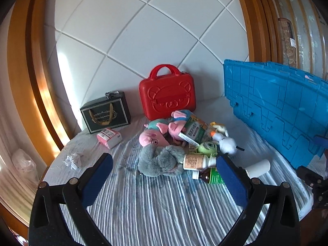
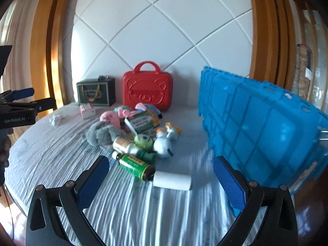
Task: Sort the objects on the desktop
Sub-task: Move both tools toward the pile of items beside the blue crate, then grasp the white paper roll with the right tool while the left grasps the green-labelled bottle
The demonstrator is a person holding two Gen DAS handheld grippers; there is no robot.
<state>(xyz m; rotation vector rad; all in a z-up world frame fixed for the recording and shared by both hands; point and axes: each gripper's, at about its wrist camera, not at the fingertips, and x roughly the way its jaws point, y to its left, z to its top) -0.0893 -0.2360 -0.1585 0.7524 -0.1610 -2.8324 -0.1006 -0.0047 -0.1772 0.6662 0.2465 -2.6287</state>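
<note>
A heap of small items lies mid-table on a striped cloth: pink pig plush toys [image 1: 157, 133] [image 2: 111, 117], a grey plush [image 1: 162, 161] [image 2: 102, 134], a green one-eyed plush [image 1: 208, 148] [image 2: 144, 140], a white snowman plush [image 1: 226, 142] [image 2: 163, 144], a green medicine box [image 1: 191, 131] [image 2: 143, 122], a pale bottle [image 1: 197, 162] [image 2: 123, 145], a green-labelled brown bottle [image 1: 209, 176] [image 2: 135, 167] and a white cylinder [image 1: 258, 168] [image 2: 172, 181]. My left gripper [image 1: 164, 181] stands open just short of the heap. My right gripper [image 2: 161, 181] is open too, nothing between its pads.
A red carry case [image 1: 167, 94] [image 2: 147, 87] and a dark gift box [image 1: 106, 113] [image 2: 95, 92] stand at the back by the padded white wall. A pink carton [image 1: 109, 137] [image 2: 87, 110] and crumpled wrap [image 1: 72, 161] [image 2: 56, 120] lie left. A blue crate [image 1: 276, 106] [image 2: 260, 127] fills the right.
</note>
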